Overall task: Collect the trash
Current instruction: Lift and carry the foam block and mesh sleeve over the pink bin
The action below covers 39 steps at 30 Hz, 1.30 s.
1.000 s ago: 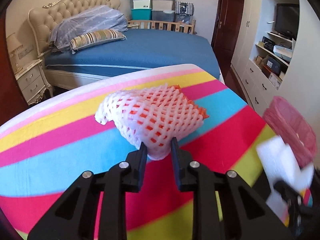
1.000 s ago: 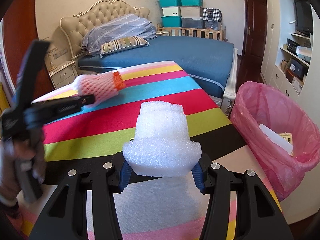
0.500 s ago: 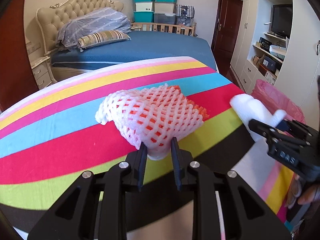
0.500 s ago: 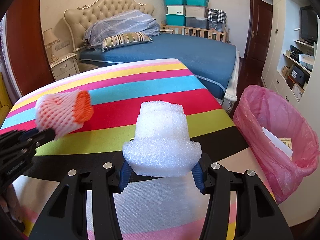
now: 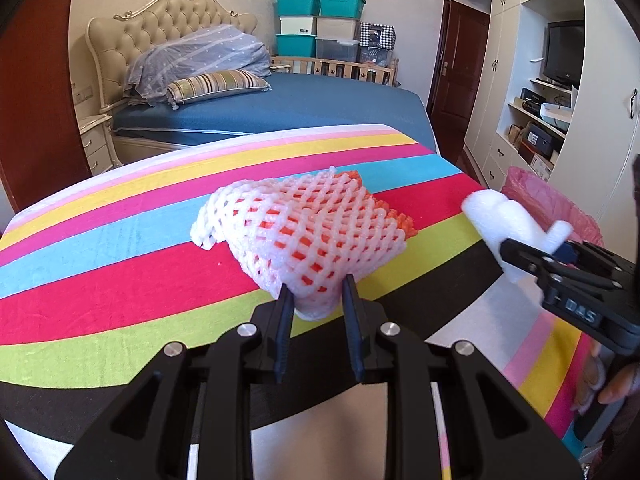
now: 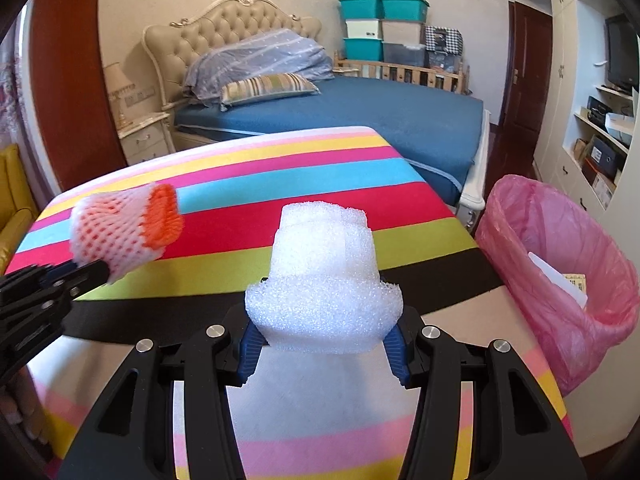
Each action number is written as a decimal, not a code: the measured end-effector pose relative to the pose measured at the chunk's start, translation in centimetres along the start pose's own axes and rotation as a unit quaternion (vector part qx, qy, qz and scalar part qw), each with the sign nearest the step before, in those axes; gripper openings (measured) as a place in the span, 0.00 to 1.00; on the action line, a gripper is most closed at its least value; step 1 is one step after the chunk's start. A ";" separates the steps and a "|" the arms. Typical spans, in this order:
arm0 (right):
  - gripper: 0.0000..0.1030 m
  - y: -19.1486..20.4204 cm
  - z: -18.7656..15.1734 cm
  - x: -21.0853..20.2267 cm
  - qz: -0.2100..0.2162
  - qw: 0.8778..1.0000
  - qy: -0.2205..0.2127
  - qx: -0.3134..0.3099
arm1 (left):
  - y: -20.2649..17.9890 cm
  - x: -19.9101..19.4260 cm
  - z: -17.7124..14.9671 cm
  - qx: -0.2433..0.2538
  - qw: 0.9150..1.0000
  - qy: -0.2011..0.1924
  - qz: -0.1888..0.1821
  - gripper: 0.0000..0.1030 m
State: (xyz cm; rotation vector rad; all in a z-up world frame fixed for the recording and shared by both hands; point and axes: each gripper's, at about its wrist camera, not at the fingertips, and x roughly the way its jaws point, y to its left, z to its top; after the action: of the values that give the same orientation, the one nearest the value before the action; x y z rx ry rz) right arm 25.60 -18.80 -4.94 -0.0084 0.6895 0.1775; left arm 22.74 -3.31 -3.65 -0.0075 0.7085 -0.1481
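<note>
My left gripper (image 5: 315,298) is shut on a white foam fruit net with an orange net inside (image 5: 308,228), held above the striped table cover (image 5: 120,248). The net also shows at the left of the right wrist view (image 6: 124,232). My right gripper (image 6: 322,338) is shut on a white foam wrap piece (image 6: 320,276), also held above the cover; the piece shows at the right of the left wrist view (image 5: 508,228). A bin with a pink bag (image 6: 560,264) stands to the right of the table, with paper scraps inside.
A blue bed (image 6: 380,120) with pillows lies beyond the table. Stacked teal storage boxes (image 6: 380,28) stand at the back wall. White shelving with a TV (image 5: 560,56) is on the right. A nightstand (image 6: 144,140) stands left of the bed.
Both grippers pulled back and up from the table, still holding their pieces. The right gripper with the foam wrap now shows clearly at the right of the left wrist view.
</note>
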 end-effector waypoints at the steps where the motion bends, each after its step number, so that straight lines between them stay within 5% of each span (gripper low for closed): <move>1: 0.48 0.2 -0.1 -0.5 0.003 1.000 -0.003 -0.003 | 0.0 0.0 0.0 0.000 1.000 0.001 -0.001 0.23; 19: 0.48 -2.3 -2.8 -6.1 0.019 0.999 -0.040 -0.004 | -3.8 -2.0 -0.1 0.038 0.999 -0.006 -0.031 0.23; 39: 0.48 -12.9 -4.0 -10.8 -0.042 0.994 -0.080 0.058 | -16.2 -0.1 1.3 0.143 0.981 0.023 -0.128 0.24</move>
State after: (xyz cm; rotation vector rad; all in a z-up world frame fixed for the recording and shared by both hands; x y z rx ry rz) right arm 17.01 -33.55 -1.88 0.0873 0.5371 0.0558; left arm 21.32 -19.43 -1.69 0.1798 0.7252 -0.4972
